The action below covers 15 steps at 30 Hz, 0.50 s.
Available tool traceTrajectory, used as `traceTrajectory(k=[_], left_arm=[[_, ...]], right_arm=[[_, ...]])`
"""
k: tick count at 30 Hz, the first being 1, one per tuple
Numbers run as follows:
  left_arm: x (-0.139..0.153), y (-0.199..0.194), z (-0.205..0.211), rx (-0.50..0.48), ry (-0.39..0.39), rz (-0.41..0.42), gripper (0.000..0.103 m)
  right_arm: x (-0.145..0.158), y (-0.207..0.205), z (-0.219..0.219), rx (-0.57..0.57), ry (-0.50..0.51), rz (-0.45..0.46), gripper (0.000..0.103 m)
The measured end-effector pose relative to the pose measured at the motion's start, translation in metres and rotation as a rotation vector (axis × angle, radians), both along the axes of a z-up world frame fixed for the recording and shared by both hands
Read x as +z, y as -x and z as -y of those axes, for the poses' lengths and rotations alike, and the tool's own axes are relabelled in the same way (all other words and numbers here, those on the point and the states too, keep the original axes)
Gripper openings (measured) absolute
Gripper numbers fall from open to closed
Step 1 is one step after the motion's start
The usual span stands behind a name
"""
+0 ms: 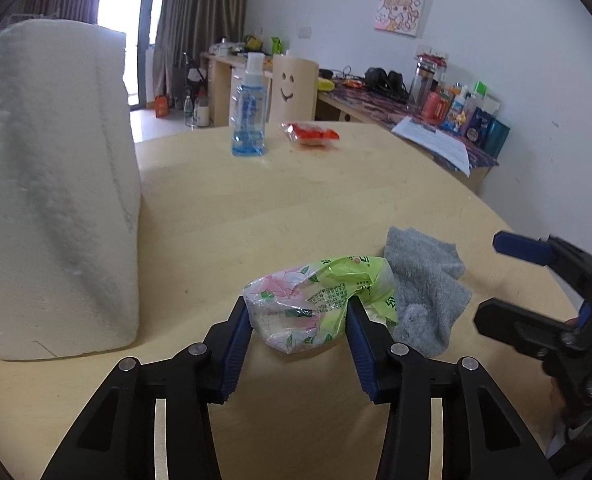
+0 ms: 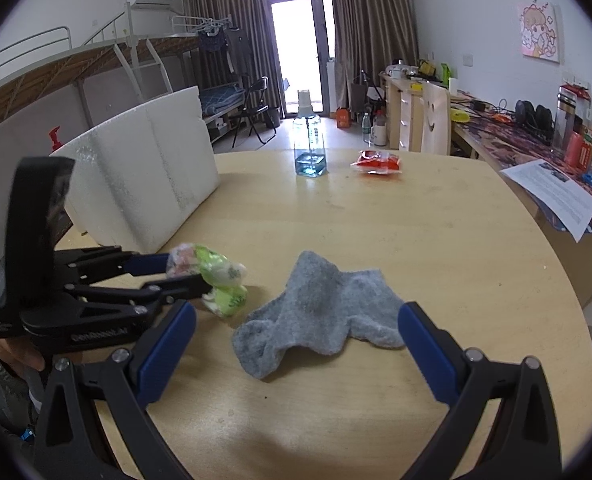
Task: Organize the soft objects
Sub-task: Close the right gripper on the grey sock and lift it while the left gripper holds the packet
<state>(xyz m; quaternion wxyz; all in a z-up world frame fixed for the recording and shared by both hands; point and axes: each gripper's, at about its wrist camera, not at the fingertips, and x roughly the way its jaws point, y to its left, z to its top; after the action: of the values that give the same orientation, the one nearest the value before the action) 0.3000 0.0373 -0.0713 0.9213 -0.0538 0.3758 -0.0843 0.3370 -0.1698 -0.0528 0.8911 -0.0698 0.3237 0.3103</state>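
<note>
On the round table (image 2: 436, 240), left tool (image 1: 298, 316) clamped on tissue pack (image 1: 316, 300), right tool (image 2: 296, 344) spread apart over grey sock (image 2: 320, 312), bunk bed (image 2: 95, 60) only in right view.

Tissue pack (image 1: 320, 300) print – too small; no legible text.

Round pale wooden table (image 2: 436, 240) carrying: grey sock (image 2: 320, 312) lying crumpled near the near edge; tissue pack (image 1: 316, 300) just beside it; white foam block (image 2: 143, 168) standing along the left edge; spray bottle (image 2: 310, 144) and red packet (image 2: 377, 163) sitting toward the far edge.
</note>
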Motion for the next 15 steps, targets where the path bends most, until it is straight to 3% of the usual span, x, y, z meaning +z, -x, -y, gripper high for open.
traceTrajectory(k=[10,15], left_arm=[[0.002,0.002,-0.012,0.035,0.008,0.014,0.048],[0.003,0.002,-0.017,0.048,0.022,0.014,0.048]], right_arm=[[-0.01,-0.01,-0.017,0.021,0.072,-0.032,0.102],[-0.02,-0.017,-0.023,0.027,0.112,-0.077,0.084]])
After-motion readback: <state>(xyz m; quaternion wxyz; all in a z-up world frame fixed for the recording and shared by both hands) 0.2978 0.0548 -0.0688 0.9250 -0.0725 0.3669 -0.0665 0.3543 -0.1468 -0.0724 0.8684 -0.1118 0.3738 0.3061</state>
